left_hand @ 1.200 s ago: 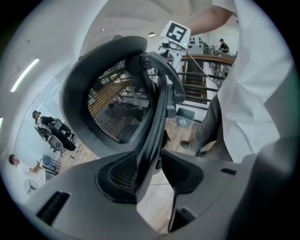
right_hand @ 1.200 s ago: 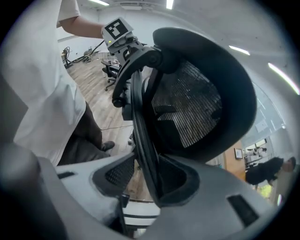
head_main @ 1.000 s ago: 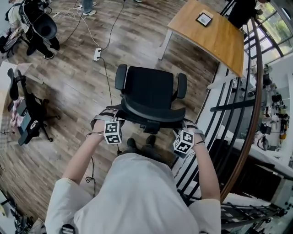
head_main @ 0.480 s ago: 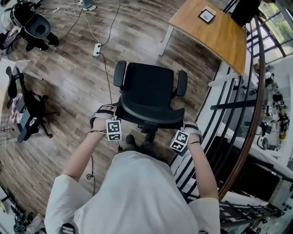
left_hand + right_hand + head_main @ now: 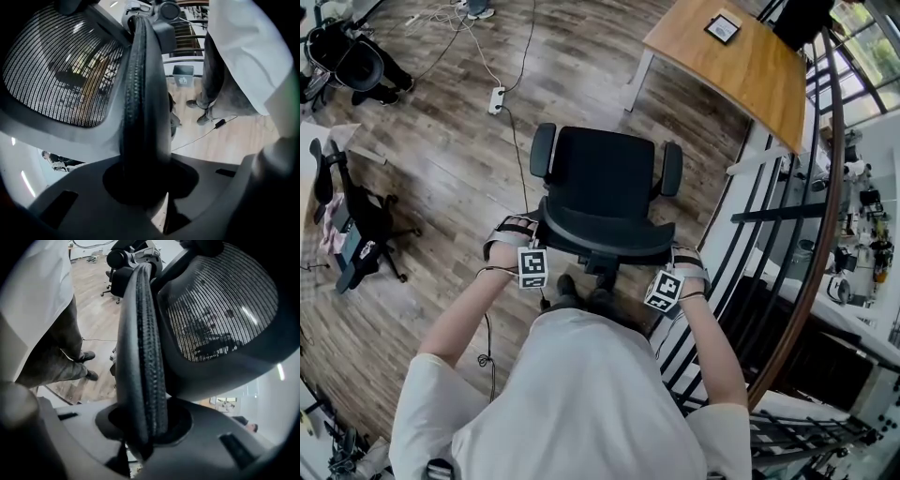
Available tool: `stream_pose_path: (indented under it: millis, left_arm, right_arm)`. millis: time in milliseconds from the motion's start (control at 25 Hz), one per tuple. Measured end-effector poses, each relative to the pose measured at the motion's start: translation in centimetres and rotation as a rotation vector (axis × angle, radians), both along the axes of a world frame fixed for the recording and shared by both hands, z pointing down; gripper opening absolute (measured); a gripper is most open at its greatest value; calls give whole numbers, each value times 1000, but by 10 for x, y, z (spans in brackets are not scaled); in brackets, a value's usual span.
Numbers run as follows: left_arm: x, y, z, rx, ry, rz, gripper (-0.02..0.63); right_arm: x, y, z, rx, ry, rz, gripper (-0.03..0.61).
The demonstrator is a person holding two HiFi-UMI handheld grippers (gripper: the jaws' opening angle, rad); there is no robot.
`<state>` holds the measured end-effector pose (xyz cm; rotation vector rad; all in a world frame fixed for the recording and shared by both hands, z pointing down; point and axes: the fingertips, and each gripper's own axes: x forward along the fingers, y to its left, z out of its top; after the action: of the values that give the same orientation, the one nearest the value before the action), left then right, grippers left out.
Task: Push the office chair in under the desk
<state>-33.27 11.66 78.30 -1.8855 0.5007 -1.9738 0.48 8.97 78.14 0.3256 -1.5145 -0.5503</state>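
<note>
The black office chair stands on the wood floor, its seat facing the wooden desk at the upper right. I stand behind its curved backrest. My left gripper is at the backrest's left edge and my right gripper at its right edge. In the left gripper view the padded backrest rim runs down into the left gripper, whose jaws are closing on it. The right gripper view shows the rim seated the same way in the right gripper, also closing.
A black metal railing runs close along the right of the chair and desk. A power strip with cables lies on the floor to the chair's left. Other black chairs stand far left. A small framed tablet lies on the desk.
Both grippers have stayed at the backrest's two edges, the right one drawn slightly inward. The chair sits a little higher in the view than before.
</note>
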Motion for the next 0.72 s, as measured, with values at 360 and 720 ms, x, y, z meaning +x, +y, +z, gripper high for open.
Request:
stream_pose_path:
  millis: [360, 720]
  left_arm:
    - [3, -4, -1, 12, 2, -16, 63]
    - [11, -8, 8, 24, 1, -33, 64]
  right_arm:
    - [2, -3, 0, 2, -11, 5, 86]
    - [11, -7, 7, 6, -6, 4, 84]
